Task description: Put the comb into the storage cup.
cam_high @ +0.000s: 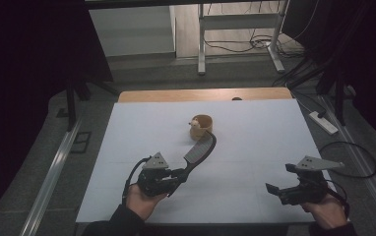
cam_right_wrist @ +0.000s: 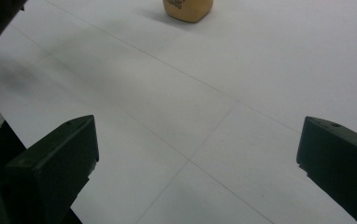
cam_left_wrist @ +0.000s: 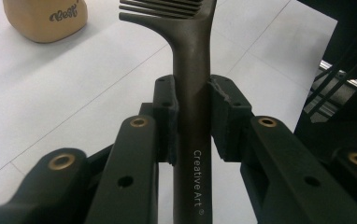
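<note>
One white rectangular table [cam_high: 255,187] carries the work. On it stands a tan round cup [cam_high: 202,126], beside the toothed end of a dark curved plastic comb [cam_high: 199,150]. The left gripper [cam_high: 176,176] clamps the comb handle; the right gripper [cam_high: 274,189] hangs wide and empty. Pickup appears complete; placement in the cup likely remains. The comb's long axis runs from the gripper toward the cup, teeth end farthest.

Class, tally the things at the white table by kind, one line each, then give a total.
Combs: 1, dark comb held in the left tongs
Cups: 1, tan cup
Tongs: 2, with the right tongs open
Total: 4
</note>
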Demonstrator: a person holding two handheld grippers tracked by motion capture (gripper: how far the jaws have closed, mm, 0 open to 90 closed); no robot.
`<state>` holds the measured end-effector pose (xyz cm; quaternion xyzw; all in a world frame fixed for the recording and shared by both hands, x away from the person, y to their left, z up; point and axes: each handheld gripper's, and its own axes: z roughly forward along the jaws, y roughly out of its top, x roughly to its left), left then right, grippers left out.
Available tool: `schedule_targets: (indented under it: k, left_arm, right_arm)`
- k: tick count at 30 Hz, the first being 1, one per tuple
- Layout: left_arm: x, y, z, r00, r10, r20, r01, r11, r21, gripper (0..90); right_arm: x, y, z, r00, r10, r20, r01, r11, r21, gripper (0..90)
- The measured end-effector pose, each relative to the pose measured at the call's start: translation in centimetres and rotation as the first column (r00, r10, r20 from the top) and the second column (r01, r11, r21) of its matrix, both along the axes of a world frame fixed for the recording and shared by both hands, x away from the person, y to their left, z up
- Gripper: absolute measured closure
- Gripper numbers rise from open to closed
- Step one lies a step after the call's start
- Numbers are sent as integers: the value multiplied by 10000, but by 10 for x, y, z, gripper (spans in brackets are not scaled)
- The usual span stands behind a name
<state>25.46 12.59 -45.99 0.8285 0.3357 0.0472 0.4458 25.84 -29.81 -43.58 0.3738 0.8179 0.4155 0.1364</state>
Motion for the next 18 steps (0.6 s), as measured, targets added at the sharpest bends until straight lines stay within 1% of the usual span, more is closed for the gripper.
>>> schedule_targets:
  k: [2,6,8,9,12,14,17,18]
  left_arm:
    - [0,0,0,10000,0,1,0,10000,10,720]
    - [2,-1,-1,10000,-25,9,25,10000,-5,720]
    - [2,-1,-1,10000,-17,20,17,10000,-3,721]
    - [2,-1,-1,10000,5,14,-5,10000,-37,721]
    - [3,0,-2,10000,-12,-8,12,10000,-51,721]
    - [3,0,-2,10000,-13,2,13,10000,-60,721]
    - [3,-1,-2,10000,-33,20,33,10000,-48,721]
    - [3,-2,-2,10000,-37,13,37,10000,-43,721]
  right_arm:
    - [1,2,1,10000,53,-55,-53,10000,16,0]
    - [7,14,4,9989,405,-215,-396,9984,398,0]
    - [8,16,5,9987,468,-194,-459,9980,436,0]
    - [11,21,6,9981,573,-241,-561,9973,479,0]
    - [13,23,6,9977,612,-301,-595,9967,548,0]
    - [17,26,7,9970,626,-453,-596,9961,651,0]
    - [20,29,8,9961,630,-613,-571,9939,942,0]
    - [20,29,8,9961,630,-613,-571,9939,942,0]
